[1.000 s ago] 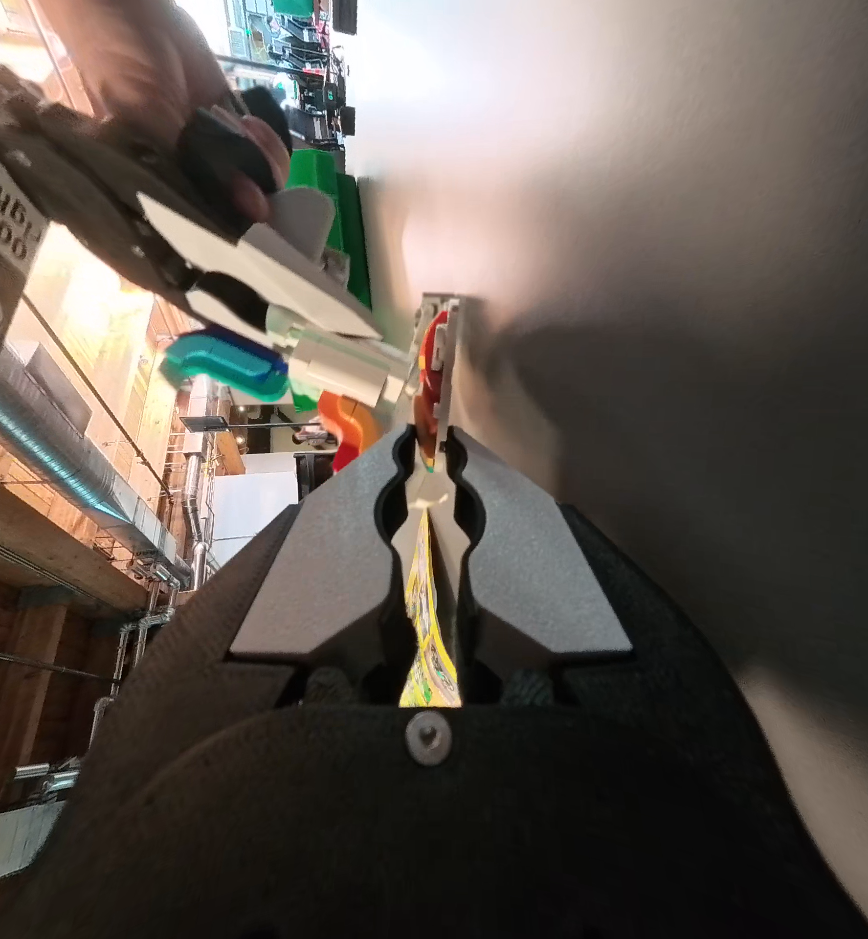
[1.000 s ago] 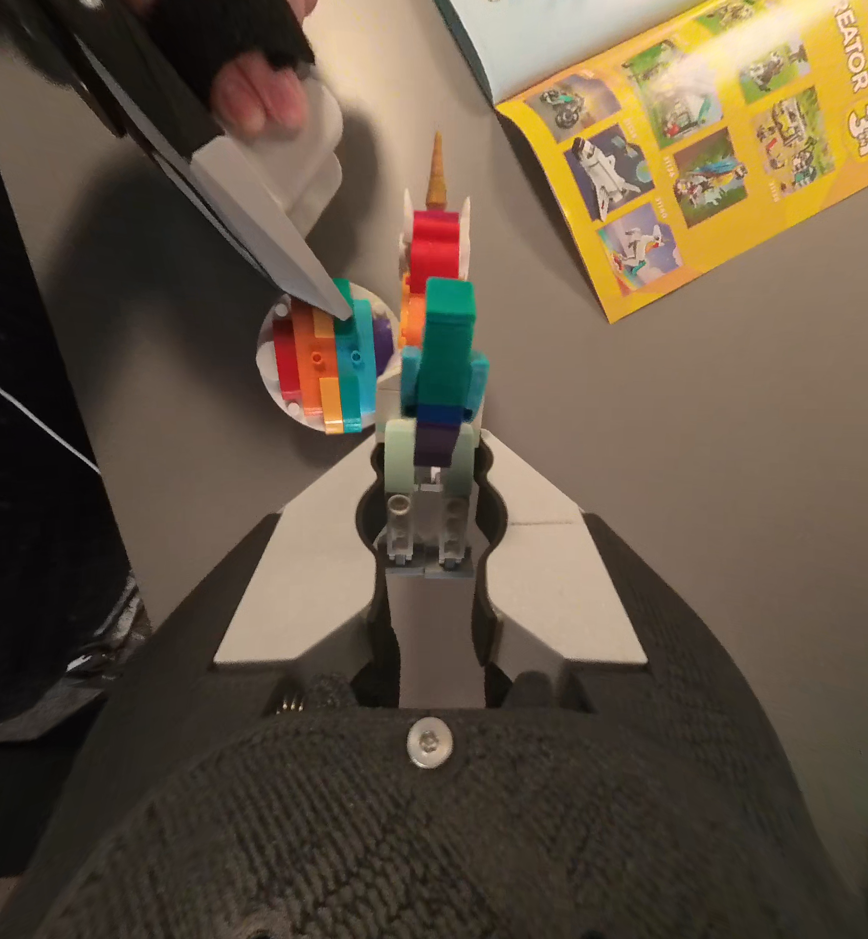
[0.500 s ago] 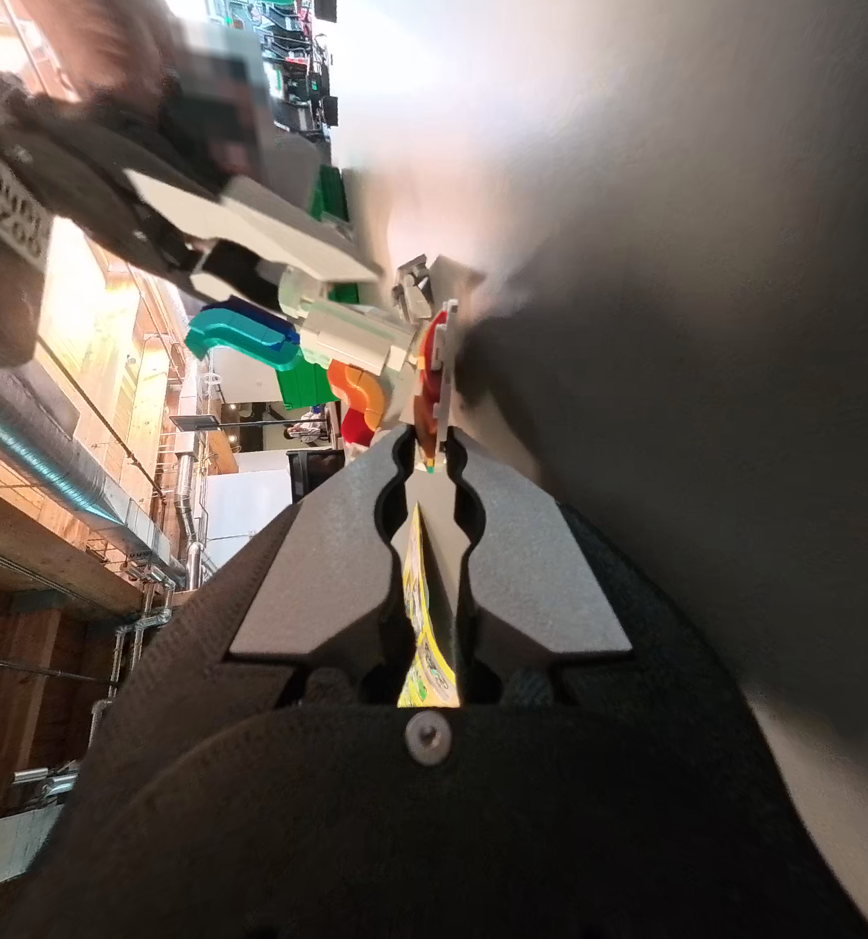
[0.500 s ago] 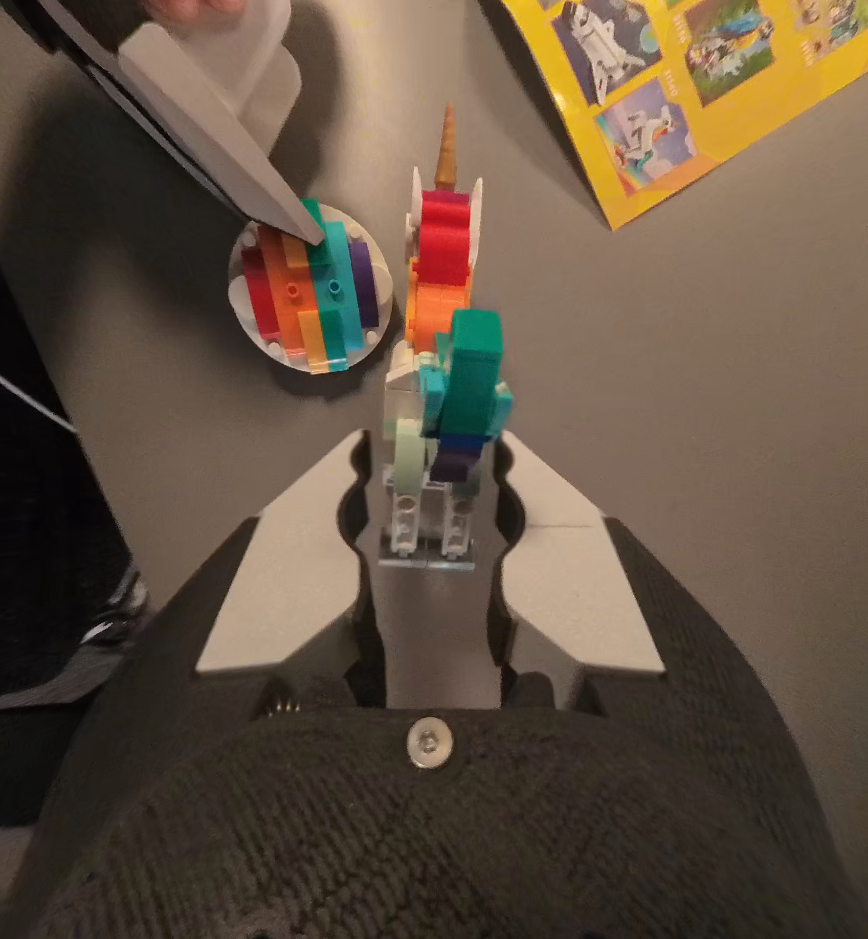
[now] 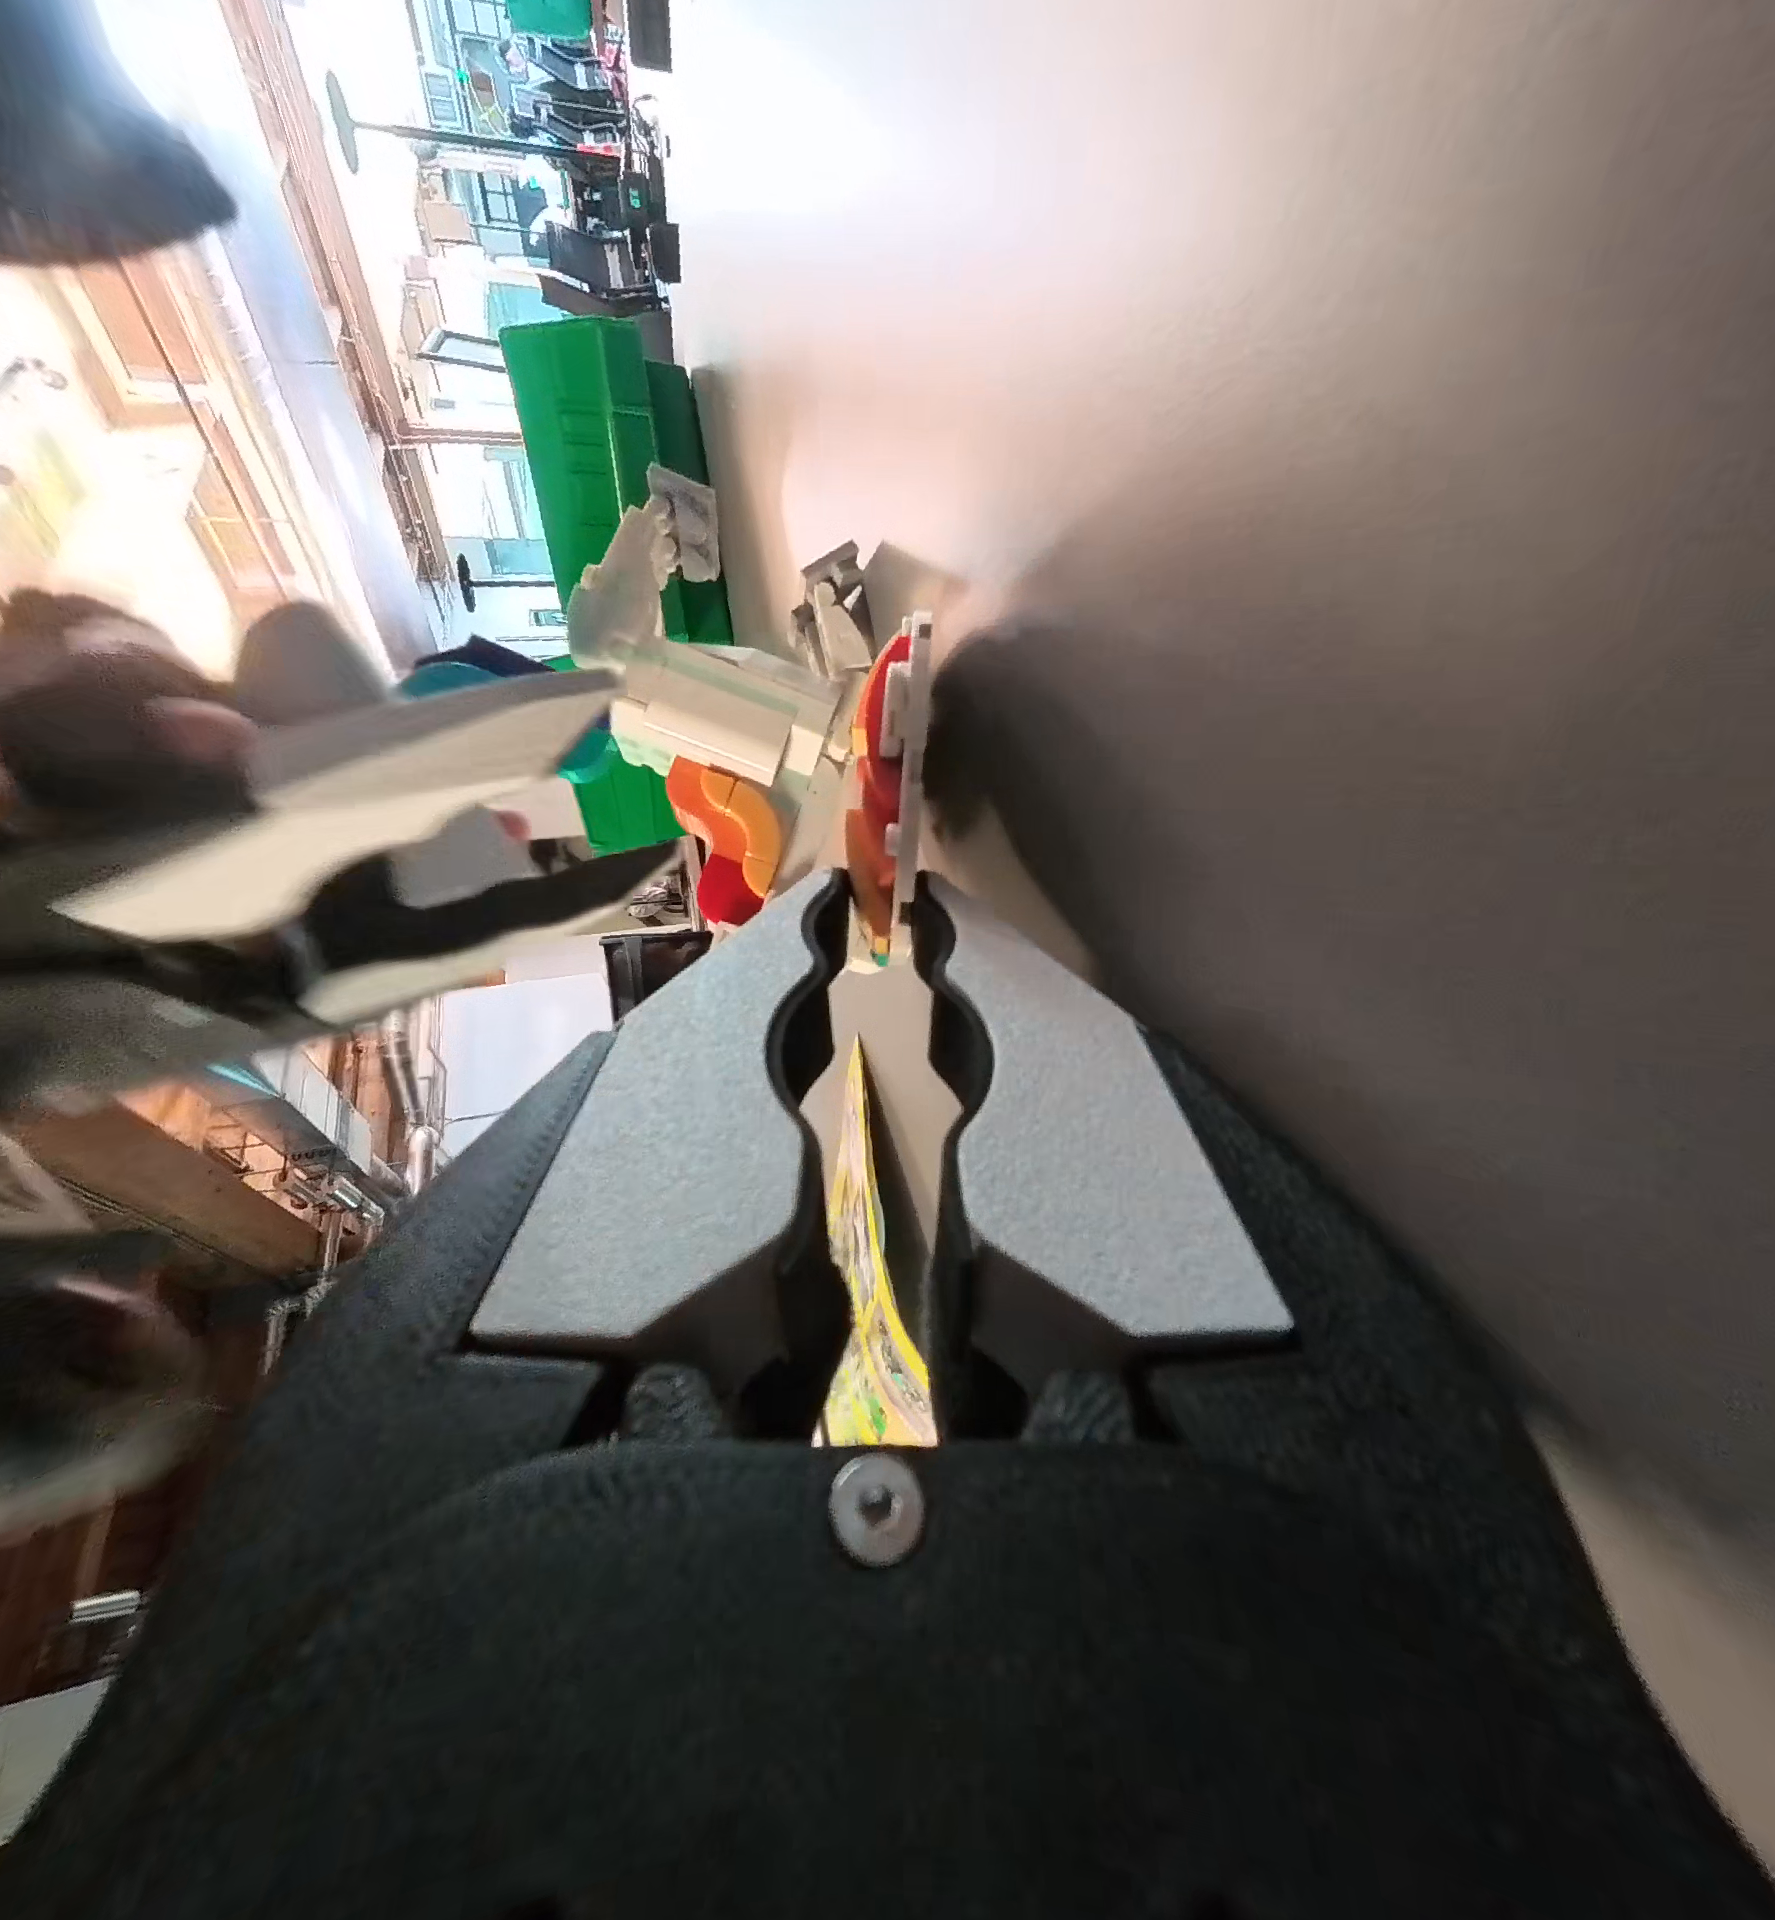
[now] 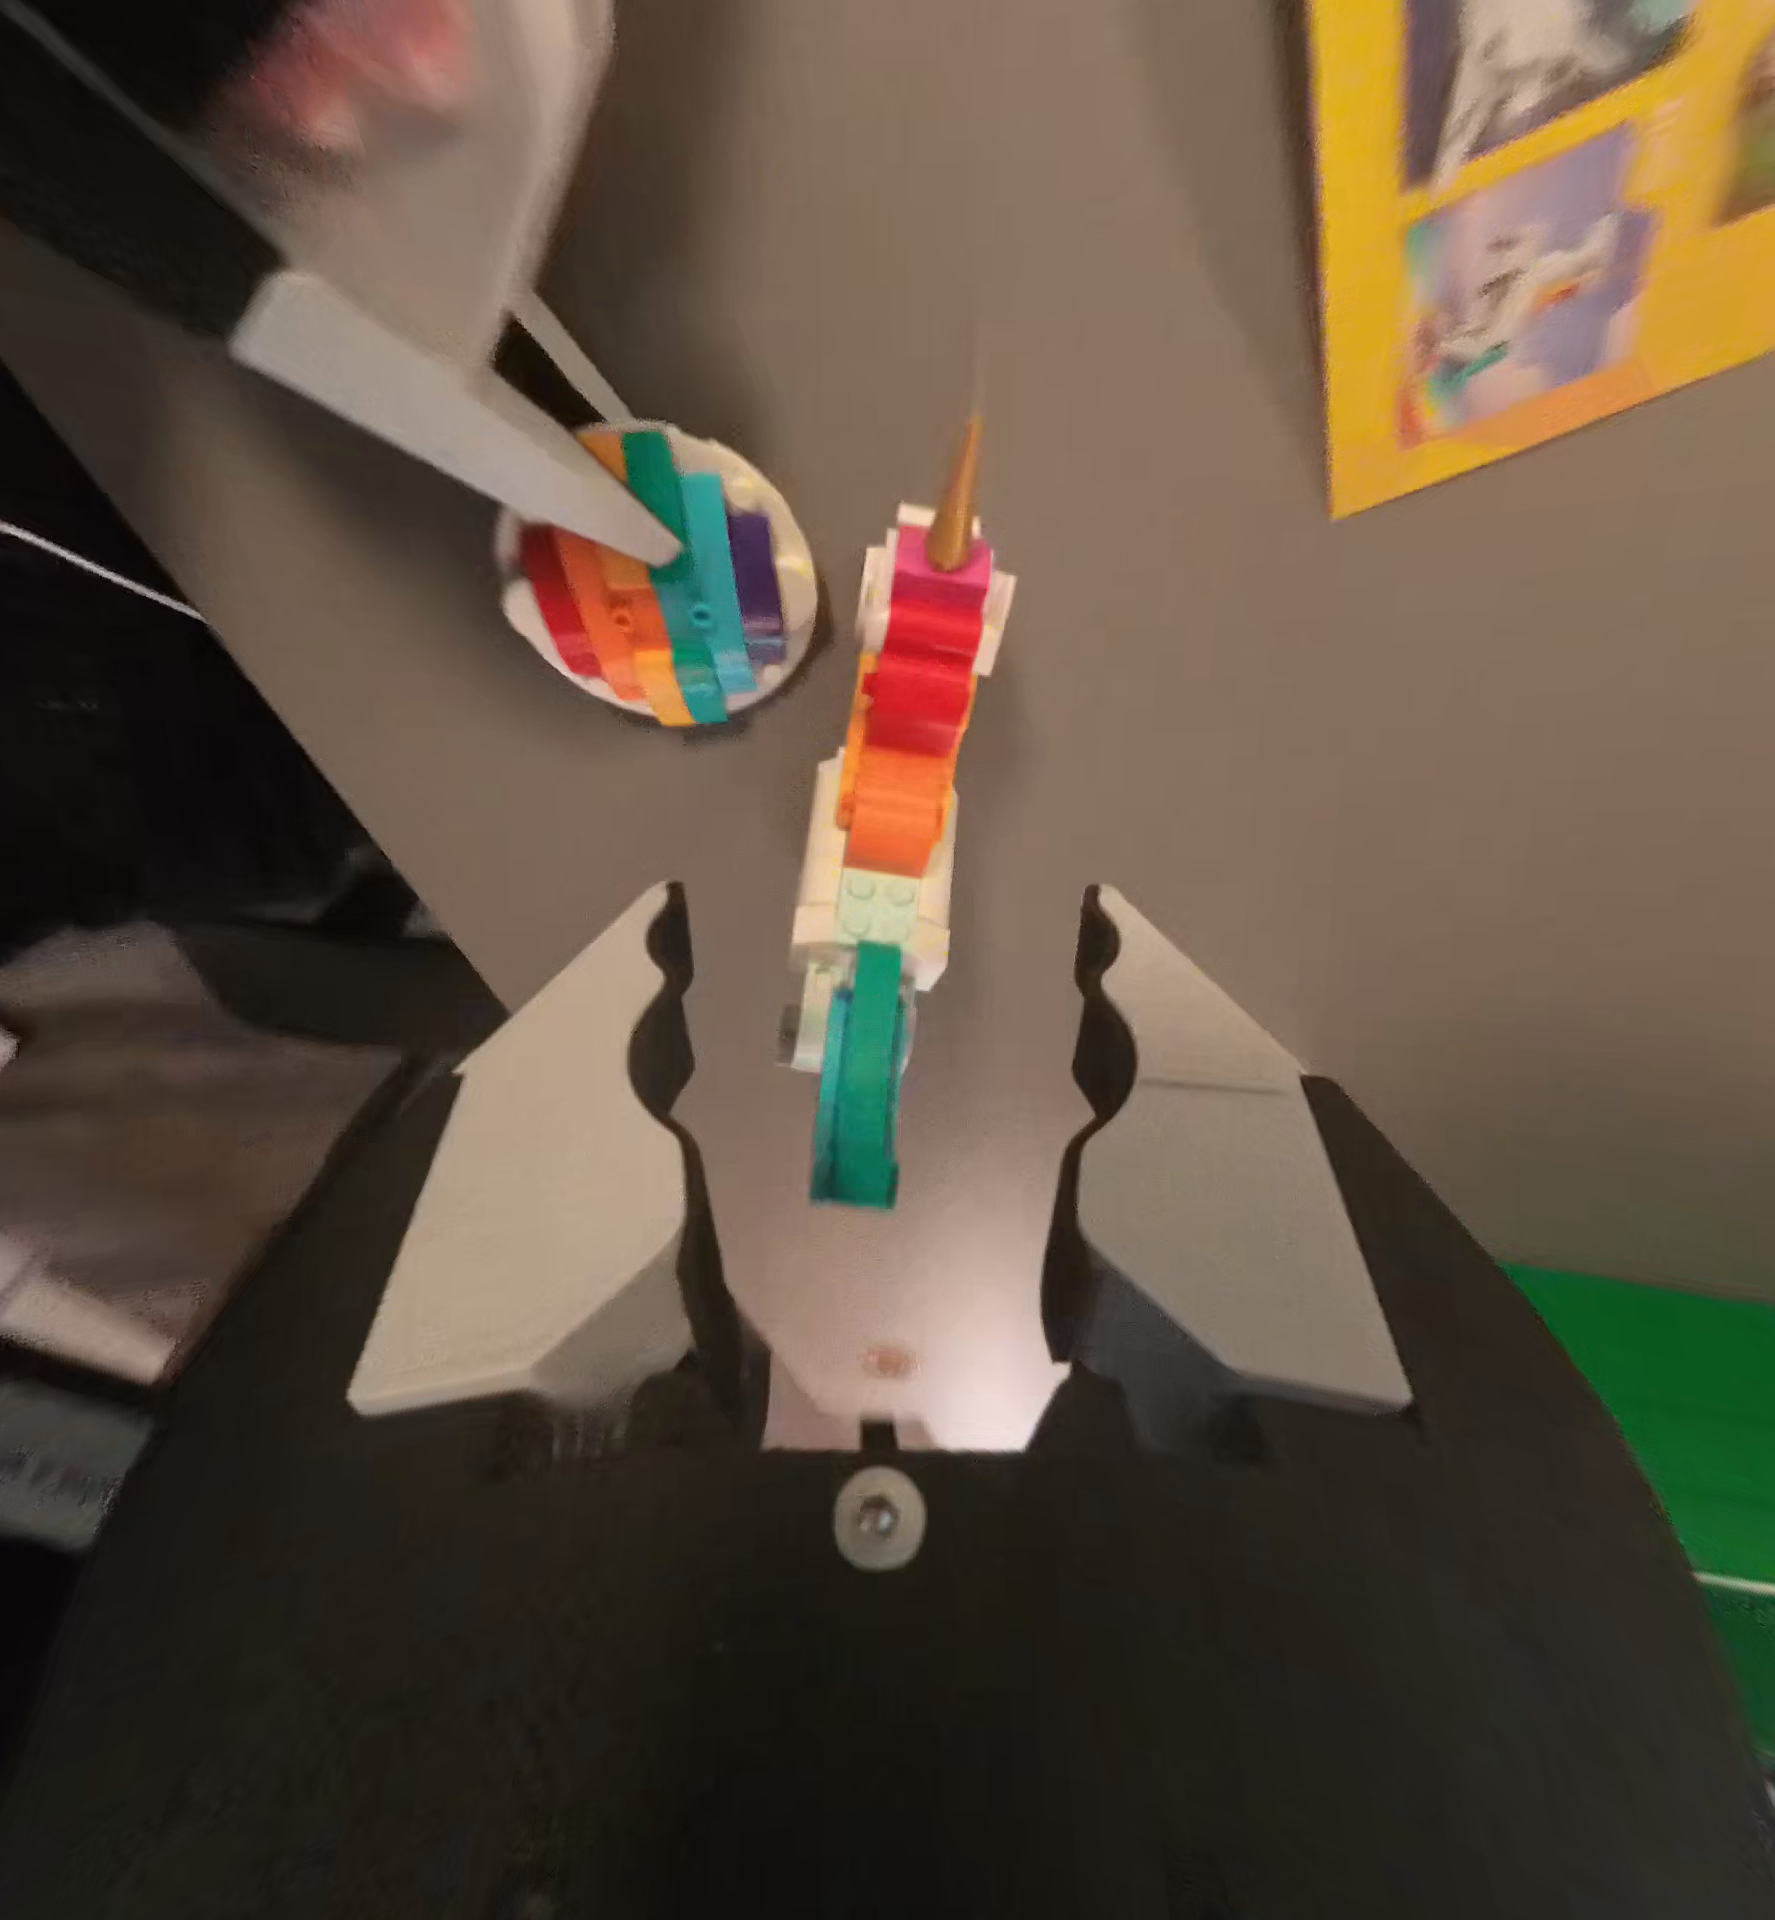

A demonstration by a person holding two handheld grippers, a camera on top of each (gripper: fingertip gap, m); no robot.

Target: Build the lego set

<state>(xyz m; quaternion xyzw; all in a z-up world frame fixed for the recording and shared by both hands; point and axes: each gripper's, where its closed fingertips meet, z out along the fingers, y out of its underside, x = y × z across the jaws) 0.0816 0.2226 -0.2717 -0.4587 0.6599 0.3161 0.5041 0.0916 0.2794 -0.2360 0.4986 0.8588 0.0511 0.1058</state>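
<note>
Plainly we are dealing with light, rigid plastic that is brittle at its joints; the unicorn (image 6: 888, 831) is a narrow stack of clipped bricks, and its gold horn (image 6: 956, 499), rainbow mane and teal tail (image 6: 857, 1091) look like the parts most likely to pop off under a squeeze, so we would take it across the white body behind the mane, flat side to flat side. It rests on the grey table (image 6: 1330, 831), though whether upright or on its side we cannot tell; its tail lies between the tips of our right gripper (image 6: 883, 914), whose jaws are spread wide and hold nothing. Just to its left lies the round white base (image 6: 795, 582) with its rainbow strips; our left gripper (image 5: 878, 914) has its jaws nearly closed and pinches that disc by the rim, edge-on in its own view, the tool lying low along the table. The right tool looks steeply down from above. A yellow booklet (image 6: 1548, 260) lies well apart, at upper right; green bins (image 5: 592, 436) stand beyond.
</note>
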